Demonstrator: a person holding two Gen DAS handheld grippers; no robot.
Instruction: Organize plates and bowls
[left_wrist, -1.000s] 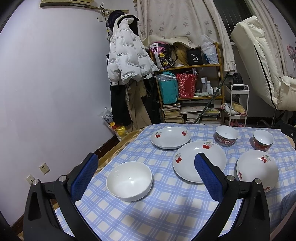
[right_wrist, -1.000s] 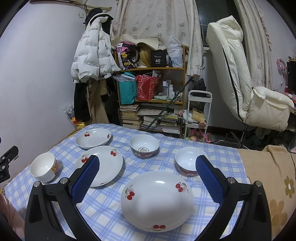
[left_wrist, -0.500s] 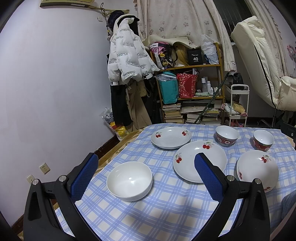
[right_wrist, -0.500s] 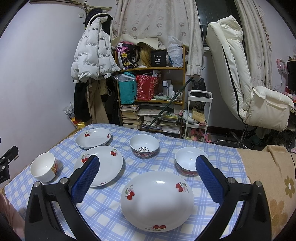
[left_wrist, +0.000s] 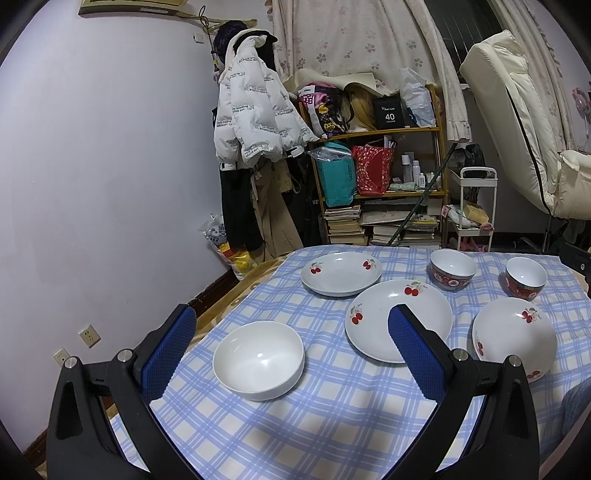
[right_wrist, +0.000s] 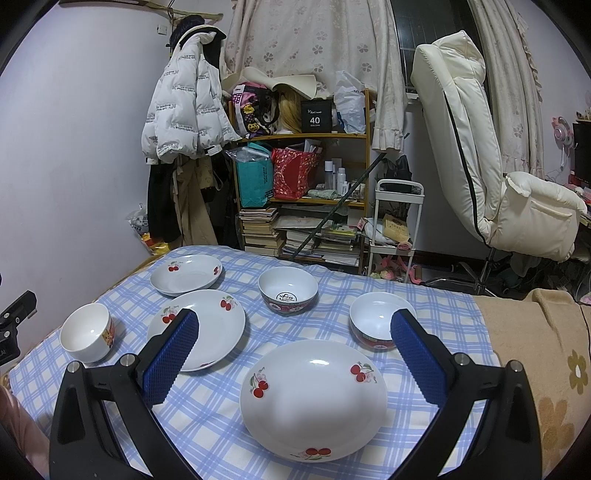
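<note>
Three white cherry-print plates lie on the blue checked tablecloth: a near one, a middle one and a far one. Two red-patterned bowls stand behind the near plate. A white bowl sits at the left, also in the right wrist view. My left gripper is open above the white bowl. My right gripper is open above the near plate. In the left wrist view the plates and red bowls lie beyond.
The table ends near a cluttered wooden shelf and a white trolley. A cream reclining chair stands at the right. A beige flowered blanket covers the table's right end. A wall lies to the left.
</note>
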